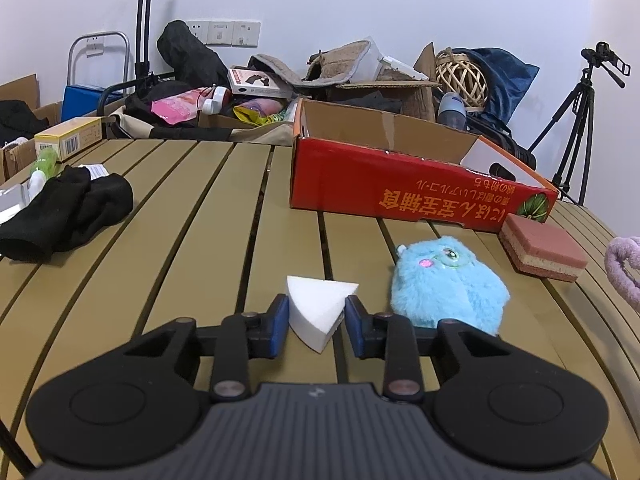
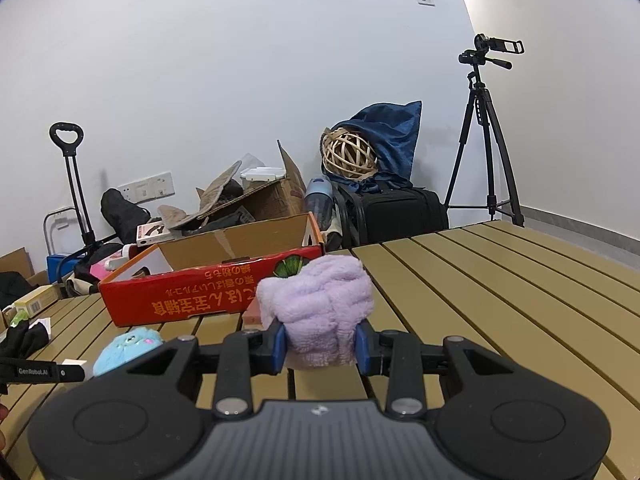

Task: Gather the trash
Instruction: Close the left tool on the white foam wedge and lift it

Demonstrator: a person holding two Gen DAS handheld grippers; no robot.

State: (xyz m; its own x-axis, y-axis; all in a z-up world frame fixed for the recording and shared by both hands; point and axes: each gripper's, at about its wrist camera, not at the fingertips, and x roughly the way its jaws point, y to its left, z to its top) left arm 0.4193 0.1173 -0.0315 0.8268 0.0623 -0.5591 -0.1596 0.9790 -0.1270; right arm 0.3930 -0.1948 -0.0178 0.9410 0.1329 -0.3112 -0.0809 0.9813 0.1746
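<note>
A white foam wedge (image 1: 316,312) lies on the slatted table (image 1: 200,220), and my left gripper (image 1: 317,322) is shut on it, blue pads pressing both sides. My right gripper (image 2: 320,346) is shut on a bunched lilac towel (image 2: 320,304), held just above the table (image 2: 500,280). An open red cardboard box (image 1: 400,188) stands behind the wedge; in the right wrist view the red box (image 2: 192,300) sits to the left behind the towel. The towel's edge (image 1: 624,268) shows at the far right of the left wrist view.
A fluffy blue toy (image 1: 444,284) lies right of the wedge, a pink sponge block (image 1: 544,252) beyond it. Black cloth (image 1: 68,212) and a yellow box (image 1: 68,136) sit at the table's left. Cluttered boxes and bags line the wall; a tripod (image 2: 484,140) stands at right.
</note>
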